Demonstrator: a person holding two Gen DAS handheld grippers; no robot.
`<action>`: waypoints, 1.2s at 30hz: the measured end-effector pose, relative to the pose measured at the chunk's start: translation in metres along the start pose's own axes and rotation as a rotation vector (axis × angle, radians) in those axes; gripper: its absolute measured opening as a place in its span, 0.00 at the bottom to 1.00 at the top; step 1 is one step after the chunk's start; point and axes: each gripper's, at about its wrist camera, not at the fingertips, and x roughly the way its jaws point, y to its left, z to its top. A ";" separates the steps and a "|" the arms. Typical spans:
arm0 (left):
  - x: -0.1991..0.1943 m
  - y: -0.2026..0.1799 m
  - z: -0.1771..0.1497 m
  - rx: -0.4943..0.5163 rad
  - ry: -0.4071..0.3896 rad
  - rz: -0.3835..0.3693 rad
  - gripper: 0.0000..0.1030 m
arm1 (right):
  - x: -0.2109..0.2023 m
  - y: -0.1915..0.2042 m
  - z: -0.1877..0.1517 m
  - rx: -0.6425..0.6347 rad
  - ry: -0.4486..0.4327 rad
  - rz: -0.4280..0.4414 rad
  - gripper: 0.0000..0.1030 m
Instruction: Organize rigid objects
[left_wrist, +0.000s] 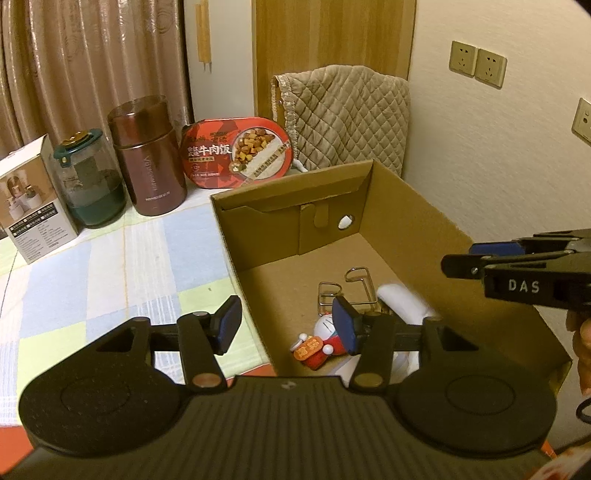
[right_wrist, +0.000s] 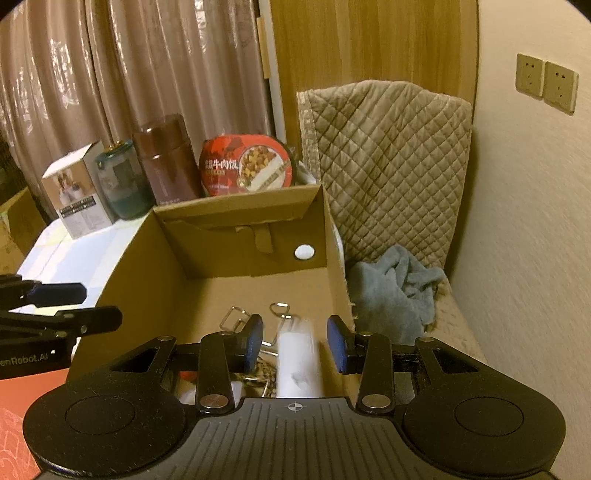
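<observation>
An open cardboard box (left_wrist: 424, 221) (right_wrist: 147, 251) stands on the table. Inside lie a white cylinder (left_wrist: 402, 299) (right_wrist: 297, 363), a wire rack (left_wrist: 347, 291) (right_wrist: 240, 317) and a Doraemon figure (left_wrist: 325, 339). My left gripper (left_wrist: 288, 325) is open and empty, straddling the box's near left wall. My right gripper (right_wrist: 295, 345) is open above the box, with the blurred white cylinder between and below its fingers, not gripped. The right gripper also shows in the left wrist view (left_wrist: 480, 258), and the left one in the right wrist view (right_wrist: 74, 306).
At the table's back stand a white carton (left_wrist: 33, 206), a glass jar with green lid (left_wrist: 90, 177), a brown flask (left_wrist: 147, 155) and a red meal box (left_wrist: 236, 151). A quilted chair (right_wrist: 388, 158) with a grey towel (right_wrist: 399, 291) is right of the box.
</observation>
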 end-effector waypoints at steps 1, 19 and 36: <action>-0.003 0.001 0.000 -0.004 -0.006 0.001 0.55 | -0.002 0.000 0.001 0.003 -0.005 -0.003 0.36; -0.130 0.005 -0.042 -0.141 -0.137 0.055 0.98 | -0.132 -0.003 -0.029 0.080 -0.058 0.005 0.71; -0.227 -0.020 -0.135 -0.276 -0.073 0.105 0.98 | -0.220 0.042 -0.107 0.028 0.006 -0.026 0.78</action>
